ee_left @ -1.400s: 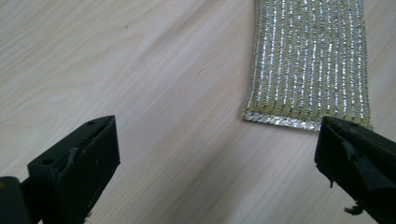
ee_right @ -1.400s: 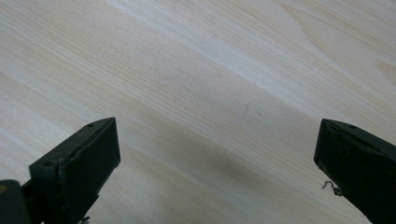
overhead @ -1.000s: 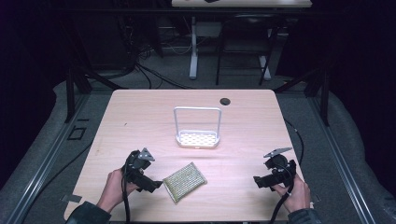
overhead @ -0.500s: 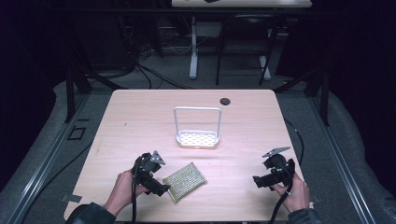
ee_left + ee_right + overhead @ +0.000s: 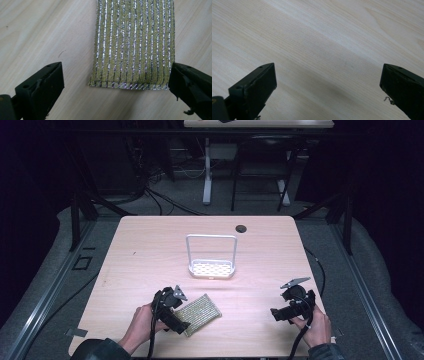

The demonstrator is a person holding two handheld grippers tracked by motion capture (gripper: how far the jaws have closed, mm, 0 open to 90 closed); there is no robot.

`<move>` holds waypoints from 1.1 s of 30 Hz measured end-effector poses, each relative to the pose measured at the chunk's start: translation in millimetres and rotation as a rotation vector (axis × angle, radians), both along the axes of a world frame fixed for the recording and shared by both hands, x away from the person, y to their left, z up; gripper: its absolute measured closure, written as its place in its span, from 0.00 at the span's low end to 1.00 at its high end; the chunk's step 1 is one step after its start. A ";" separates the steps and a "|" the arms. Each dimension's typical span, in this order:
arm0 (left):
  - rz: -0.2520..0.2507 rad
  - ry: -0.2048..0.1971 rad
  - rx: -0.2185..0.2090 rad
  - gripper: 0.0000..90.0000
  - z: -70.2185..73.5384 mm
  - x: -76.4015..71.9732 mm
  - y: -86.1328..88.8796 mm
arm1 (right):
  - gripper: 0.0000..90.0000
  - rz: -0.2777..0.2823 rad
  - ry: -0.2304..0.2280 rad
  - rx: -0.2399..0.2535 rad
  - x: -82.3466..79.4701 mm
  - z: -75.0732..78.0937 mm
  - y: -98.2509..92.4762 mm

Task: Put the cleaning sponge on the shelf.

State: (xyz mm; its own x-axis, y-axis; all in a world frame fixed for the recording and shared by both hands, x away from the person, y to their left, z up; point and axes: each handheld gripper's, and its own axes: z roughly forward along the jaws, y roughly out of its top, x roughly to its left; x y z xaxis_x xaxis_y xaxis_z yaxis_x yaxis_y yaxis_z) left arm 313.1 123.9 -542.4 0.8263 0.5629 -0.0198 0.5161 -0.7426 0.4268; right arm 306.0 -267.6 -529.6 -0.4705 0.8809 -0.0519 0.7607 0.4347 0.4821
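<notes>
Dark floor and cables surround our pale wooden table (image 5: 150, 250), where a white wire rack (image 5: 211, 257) stands upright near the middle. Nearer us lies a glittery gold-green scouring cloth (image 5: 201, 311), flat on the wood. Our left claw (image 5: 179, 324) sits at the cloth's near-left edge with its jaws spread wide, the short hem of the cloth (image 5: 133, 45) lying between them, not pinched. Our right claw (image 5: 278, 314) hovers well apart at the right, jaws wide over bare wood, holding nothing.
</notes>
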 end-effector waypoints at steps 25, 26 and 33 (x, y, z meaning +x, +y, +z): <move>-0.063 0.014 0.070 0.00 -18.5 -6.4 -40.8 | 0.03 0.017 0.001 -0.009 -0.4 -1.0 0.9; -0.065 0.010 0.075 0.00 -19.3 -6.5 -41.6 | 0.03 0.014 0.003 -0.007 -0.5 -1.0 1.3; -0.082 0.009 0.091 0.04 -20.3 -8.6 -42.8 | 0.04 0.019 0.006 -0.009 -0.1 -0.7 0.4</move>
State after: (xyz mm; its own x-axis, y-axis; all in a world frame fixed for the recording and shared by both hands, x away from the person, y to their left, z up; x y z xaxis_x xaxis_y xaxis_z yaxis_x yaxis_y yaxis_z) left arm 304.6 81.1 -562.7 0.8694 0.4937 0.0202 0.4560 -0.8176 0.3516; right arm 305.8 -267.2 -530.3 -0.4874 0.8713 -0.0573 0.7551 0.4535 0.4735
